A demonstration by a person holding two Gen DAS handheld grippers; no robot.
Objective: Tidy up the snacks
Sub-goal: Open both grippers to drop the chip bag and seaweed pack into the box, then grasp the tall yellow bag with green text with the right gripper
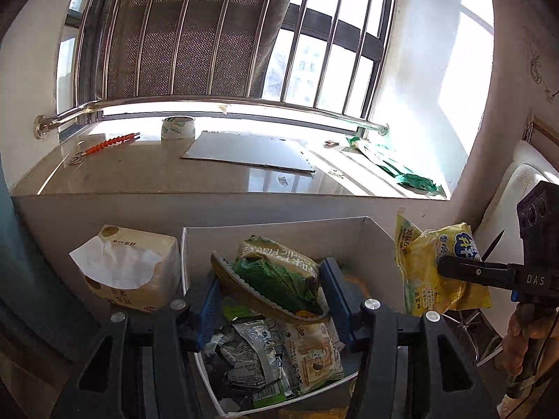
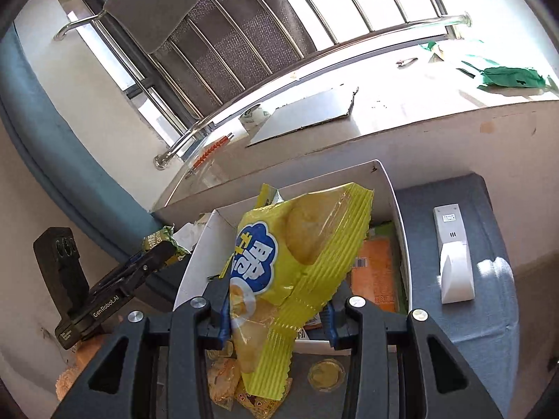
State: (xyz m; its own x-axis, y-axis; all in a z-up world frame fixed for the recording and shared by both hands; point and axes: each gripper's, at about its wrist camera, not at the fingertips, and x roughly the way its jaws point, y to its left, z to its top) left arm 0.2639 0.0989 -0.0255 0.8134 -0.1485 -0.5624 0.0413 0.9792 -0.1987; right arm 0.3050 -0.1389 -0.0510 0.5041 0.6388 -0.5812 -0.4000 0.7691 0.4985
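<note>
Over the white box [image 1: 379,241], the left tongs [image 1: 270,300] sit closed on a green snack bag [image 1: 279,272], blue pads pressing its two sides; the bag hangs just above the packets already lying in the box, among them a grey crumpled wrapper [image 1: 241,349] and a cartoon-print packet [image 1: 314,352]. Right tongs [image 2: 276,314] are clamped on a yellow chip bag [image 2: 297,255], held tilted above the near edge of the same box, where an orange packet [image 2: 374,272] lies flat inside. Loose small snacks [image 2: 223,380] rest below the bag on the blue-grey tabletop [image 2: 489,331]. A white remote [image 2: 454,255] lies right of the box. A tissue pack [image 1: 129,265] stands just left of the box. On the windowsill [image 1: 139,174]: tape roll [image 1: 178,128], cardboard sheet [image 1: 251,152], green wrapper [image 1: 398,167].
</note>
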